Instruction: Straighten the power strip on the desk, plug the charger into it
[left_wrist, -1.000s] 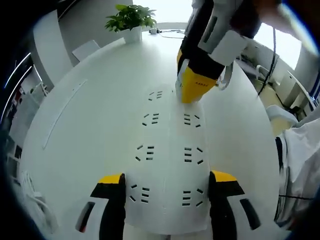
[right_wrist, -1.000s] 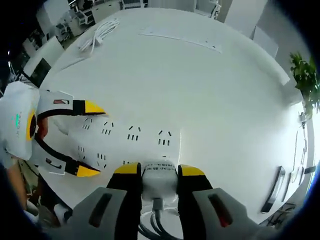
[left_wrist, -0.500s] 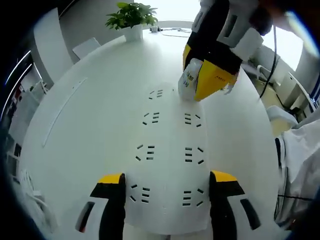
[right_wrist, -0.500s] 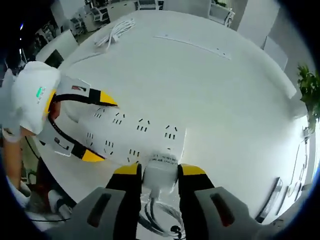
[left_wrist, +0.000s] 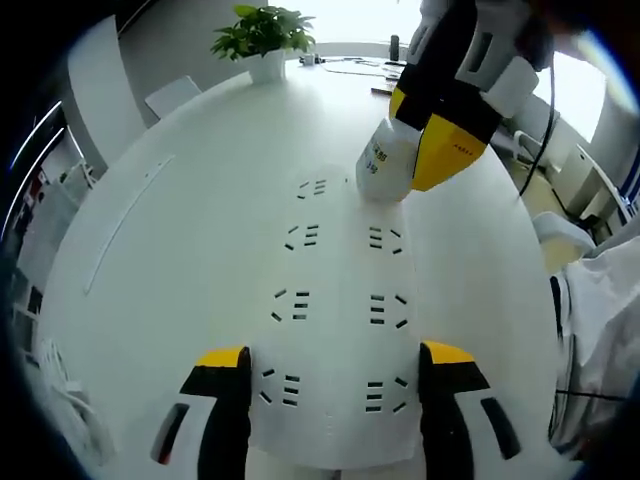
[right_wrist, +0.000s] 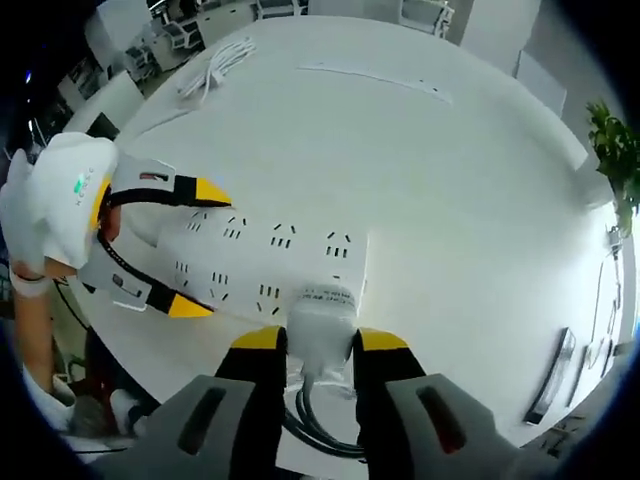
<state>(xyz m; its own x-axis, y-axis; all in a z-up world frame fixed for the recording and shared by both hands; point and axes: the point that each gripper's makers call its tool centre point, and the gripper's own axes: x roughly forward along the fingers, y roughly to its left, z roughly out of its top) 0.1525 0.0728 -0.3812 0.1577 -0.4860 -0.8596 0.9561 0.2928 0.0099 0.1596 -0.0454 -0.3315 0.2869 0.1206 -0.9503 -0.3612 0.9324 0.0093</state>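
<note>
Power strip (left_wrist: 335, 330) lies flat on the white desk (left_wrist: 180, 250), its near end between the left gripper (left_wrist: 335, 375), whose jaws stand wide at either side edge; whether they press it cannot be told. At the far end the right gripper (right_wrist: 318, 345) pinches the white charger (right_wrist: 320, 320) just over the last sockets. Both look rigid, light, smooth plastic, so the strip probably slides easily; steadying its side edges and gripping the charger's flat faces seems best.

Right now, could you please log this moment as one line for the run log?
left gripper: open, straddling power strip | right gripper: shut on charger, at strip's far end | charger: not yet plugged
</note>
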